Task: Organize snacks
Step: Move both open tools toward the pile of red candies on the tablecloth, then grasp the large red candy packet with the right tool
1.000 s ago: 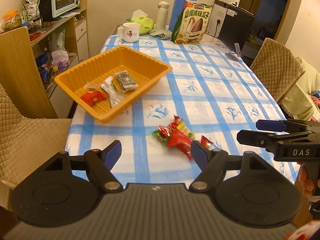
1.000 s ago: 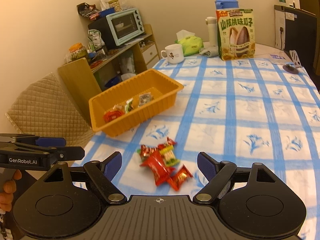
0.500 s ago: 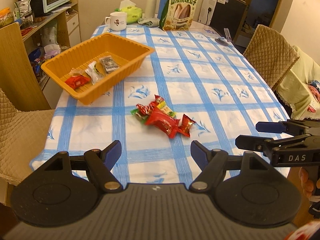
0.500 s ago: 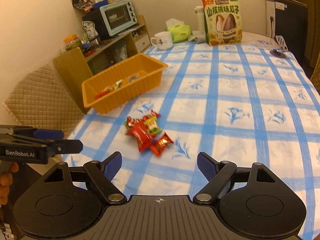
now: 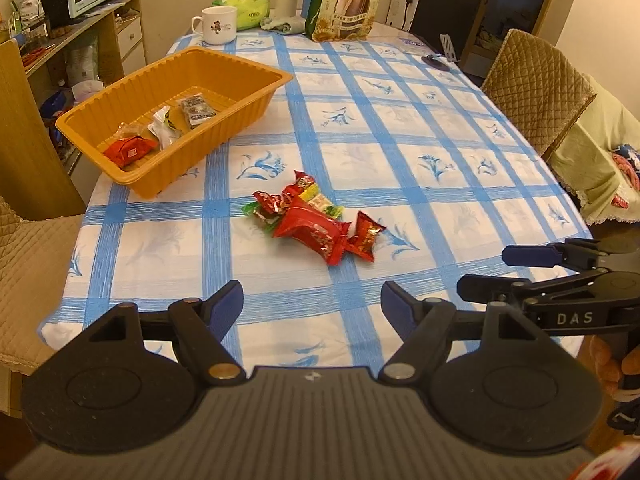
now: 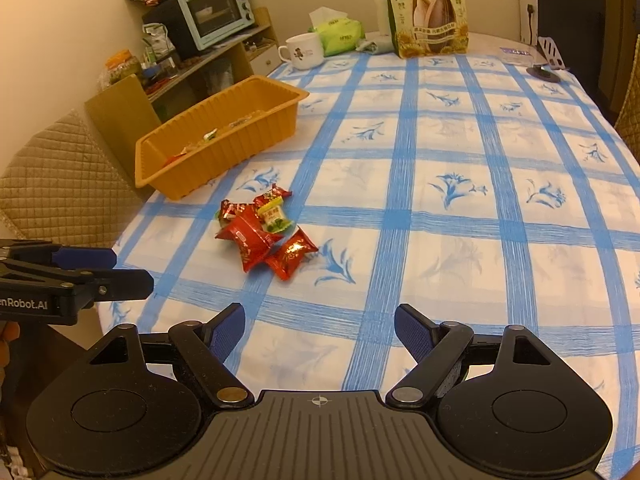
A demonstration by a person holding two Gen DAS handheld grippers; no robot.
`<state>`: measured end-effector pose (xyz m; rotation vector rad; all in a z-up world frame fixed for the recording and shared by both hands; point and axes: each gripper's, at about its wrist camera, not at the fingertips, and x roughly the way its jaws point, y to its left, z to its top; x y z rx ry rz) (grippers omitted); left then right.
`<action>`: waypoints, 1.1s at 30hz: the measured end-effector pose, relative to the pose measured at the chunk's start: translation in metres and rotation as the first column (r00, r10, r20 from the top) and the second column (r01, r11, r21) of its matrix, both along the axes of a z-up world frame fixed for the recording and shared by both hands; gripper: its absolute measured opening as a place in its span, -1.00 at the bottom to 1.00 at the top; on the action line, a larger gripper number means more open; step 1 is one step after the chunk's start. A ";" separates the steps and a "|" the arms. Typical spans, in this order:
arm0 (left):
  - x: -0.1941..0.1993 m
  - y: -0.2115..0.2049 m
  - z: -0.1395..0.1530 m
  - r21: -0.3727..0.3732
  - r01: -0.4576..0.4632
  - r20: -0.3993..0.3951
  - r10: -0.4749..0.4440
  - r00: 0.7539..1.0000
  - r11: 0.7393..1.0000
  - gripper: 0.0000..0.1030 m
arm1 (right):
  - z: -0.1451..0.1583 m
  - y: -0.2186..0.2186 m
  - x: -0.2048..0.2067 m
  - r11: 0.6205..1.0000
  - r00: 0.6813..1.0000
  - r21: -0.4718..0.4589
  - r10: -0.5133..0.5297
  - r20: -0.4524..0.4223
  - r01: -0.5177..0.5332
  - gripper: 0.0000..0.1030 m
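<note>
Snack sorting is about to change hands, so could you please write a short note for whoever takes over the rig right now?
Left gripper: open, empty, above the near table edge.
Right gripper: open, empty, alongside it.
Orange basket: on the table's left side, already holding a few wrapped snacks.
Loose snack pile: on the blue-checked tablecloth between the basket and the grippers, the packets overlapping.
Done: some snacks are binned.
Left: move the pile into the basket, one packet at a time.
</note>
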<state>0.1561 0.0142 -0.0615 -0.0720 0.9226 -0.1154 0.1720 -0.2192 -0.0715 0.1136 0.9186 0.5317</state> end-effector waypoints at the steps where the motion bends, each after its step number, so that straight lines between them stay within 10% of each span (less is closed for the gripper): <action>1: 0.002 0.001 -0.002 0.004 -0.001 -0.002 0.001 1.000 1.000 0.43 | -0.001 0.002 0.001 1.000 1.000 -0.001 0.004 0.002 -0.004 0.59; 33: 0.064 0.070 -0.047 0.045 -0.001 -0.081 0.005 0.997 0.999 0.29 | -0.049 0.146 0.075 0.928 0.935 -0.219 0.333 0.122 -0.301 -0.07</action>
